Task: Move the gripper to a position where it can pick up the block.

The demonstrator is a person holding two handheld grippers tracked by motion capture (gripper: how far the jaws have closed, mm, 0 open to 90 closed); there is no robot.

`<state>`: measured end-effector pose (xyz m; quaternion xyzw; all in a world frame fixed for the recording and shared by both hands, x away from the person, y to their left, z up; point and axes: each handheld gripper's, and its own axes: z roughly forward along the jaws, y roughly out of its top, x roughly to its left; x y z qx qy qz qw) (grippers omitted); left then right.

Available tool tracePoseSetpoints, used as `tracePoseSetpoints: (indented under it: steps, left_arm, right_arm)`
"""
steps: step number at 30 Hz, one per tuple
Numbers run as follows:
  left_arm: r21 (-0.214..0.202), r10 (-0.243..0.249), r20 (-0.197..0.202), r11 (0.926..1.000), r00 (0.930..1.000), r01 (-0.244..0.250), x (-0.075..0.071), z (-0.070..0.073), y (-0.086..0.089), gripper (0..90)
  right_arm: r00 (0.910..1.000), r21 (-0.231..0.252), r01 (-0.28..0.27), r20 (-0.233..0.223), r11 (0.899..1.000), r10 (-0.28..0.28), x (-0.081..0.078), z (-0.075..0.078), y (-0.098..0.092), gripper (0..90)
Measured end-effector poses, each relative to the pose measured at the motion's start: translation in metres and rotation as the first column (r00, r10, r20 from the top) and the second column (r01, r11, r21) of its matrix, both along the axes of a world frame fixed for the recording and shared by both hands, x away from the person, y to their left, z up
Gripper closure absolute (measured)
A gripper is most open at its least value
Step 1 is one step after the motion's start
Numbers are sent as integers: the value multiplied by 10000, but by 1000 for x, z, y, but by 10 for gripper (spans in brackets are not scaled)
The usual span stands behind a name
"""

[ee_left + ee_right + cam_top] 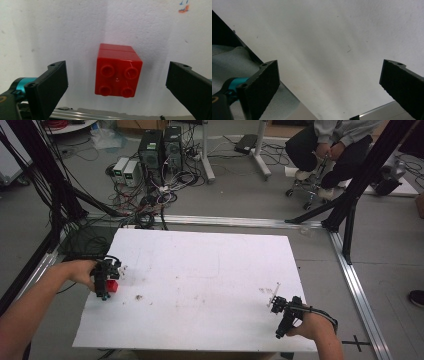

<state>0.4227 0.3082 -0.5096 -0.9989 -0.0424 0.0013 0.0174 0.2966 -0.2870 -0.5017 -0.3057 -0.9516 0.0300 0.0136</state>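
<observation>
Red studded block (117,73) on white bench (210,270), near left edge, between wide-spread fingers (51,82) of left gripper (104,279), touching neither. Right gripper (282,312) above near right corner of bench, fingers (262,85) likewise wide apart, holding nothing.

Red brick (113,286): largely hidden behind left hand-held gripper (104,279) in high view. Seated person (330,145): cut off at top edge. Desk (200,270) marks: too small to identify
</observation>
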Motion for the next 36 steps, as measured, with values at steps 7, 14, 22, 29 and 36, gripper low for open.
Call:
tracePoseSetpoints:
  steps: [7,14,22,29,36]
  left_arm:
    - [-67,-96,38,9999,9999,97,0,1,0,44]
    - [-71,-110,106,9999,9999,111,-4,1,2,45]
    - [-109,-68,90,9999,9999,69,-2,2,3,45]
    - [-79,-136,52,9999,9999,137,-2,2,4,45]
    - [-116,-114,36,9999,9999,114,-4,3,2,45]
  right_arm:
    - [9999,-49,-80,-77,10000,80,4,-4,3,22]
    - [9999,-13,-166,-4,9999,166,5,-1,6,22]
    - [9997,-77,-222,-29,9997,222,7,-3,11,22]
    - [9996,-163,-272,-79,9995,271,11,-4,17,22]
    - [9997,-158,-250,-25,9996,250,10,-2,17,22]
